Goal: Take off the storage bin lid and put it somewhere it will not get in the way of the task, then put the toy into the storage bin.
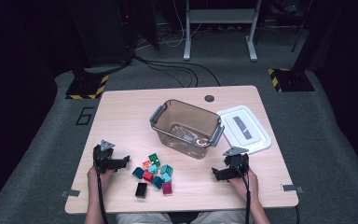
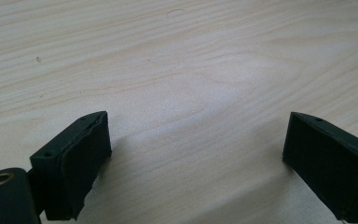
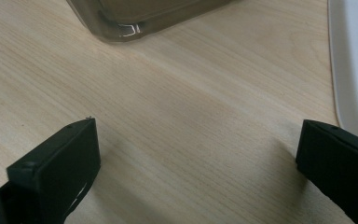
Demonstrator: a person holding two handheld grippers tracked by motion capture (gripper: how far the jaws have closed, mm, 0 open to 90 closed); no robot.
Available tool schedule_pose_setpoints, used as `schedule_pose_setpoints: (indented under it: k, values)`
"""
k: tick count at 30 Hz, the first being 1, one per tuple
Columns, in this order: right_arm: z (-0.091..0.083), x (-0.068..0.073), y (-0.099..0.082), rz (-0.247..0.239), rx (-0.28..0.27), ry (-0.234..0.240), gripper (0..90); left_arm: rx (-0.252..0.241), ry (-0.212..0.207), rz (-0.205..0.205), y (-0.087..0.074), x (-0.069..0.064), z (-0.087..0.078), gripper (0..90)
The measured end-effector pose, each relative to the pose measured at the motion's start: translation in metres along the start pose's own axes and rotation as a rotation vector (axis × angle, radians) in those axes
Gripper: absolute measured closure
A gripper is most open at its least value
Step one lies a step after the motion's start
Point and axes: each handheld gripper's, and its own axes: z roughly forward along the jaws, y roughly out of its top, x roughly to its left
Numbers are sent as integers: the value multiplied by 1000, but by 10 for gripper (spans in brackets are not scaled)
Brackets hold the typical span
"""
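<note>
A clear brown plastic bin point(image 1: 187, 127) with grey handles stands mid-table, its base corner point(image 3: 126, 23) at the top of the right gripper view. A cluster of several small blocks point(image 1: 154, 171), teal, red, green, magenta and black, lies in front of it. My left gripper point(image 1: 121, 163) rests on the table left of the blocks, open, with bare wood between its jaws point(image 2: 196, 158). My right gripper point(image 1: 216, 175) rests right of the blocks, open over bare wood point(image 3: 198, 172).
The bin's white lid point(image 1: 244, 128) lies flat to the right of the bin, its edge point(image 3: 354, 65) showing in the right gripper view. A round cable hole point(image 1: 209, 98) sits near the table's far edge.
</note>
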Motion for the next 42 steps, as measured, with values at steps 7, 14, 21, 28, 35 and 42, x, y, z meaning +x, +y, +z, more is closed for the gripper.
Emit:
schedule_pose_setpoints:
  k: [7, 14, 21, 28, 35, 42]
  values:
    - [0, 1, -2, 4, -14, -1, 0, 0, 0, 0, 0, 0, 0, 73]
    - [-1, 1, -4, -7, -21, -5, 0, 0, 0, 0, 0, 0, 0, 73]
    - [-1, 2, -4, 6, -23, -6, 0, -1, 0, 0, 0, 0, 0, 73]
    - [-1, 2, -4, 2, -20, -6, 0, 1, 0, -1, 0, 0, 0, 73]
    - [-1, 2, -4, 17, -22, -9, 0, 0, 0, 0, 0, 0, 0, 74]
    - [-1, 3, -4, 12, -23, -11, 0, 0, 4, -3, 0, 0, 0, 73]
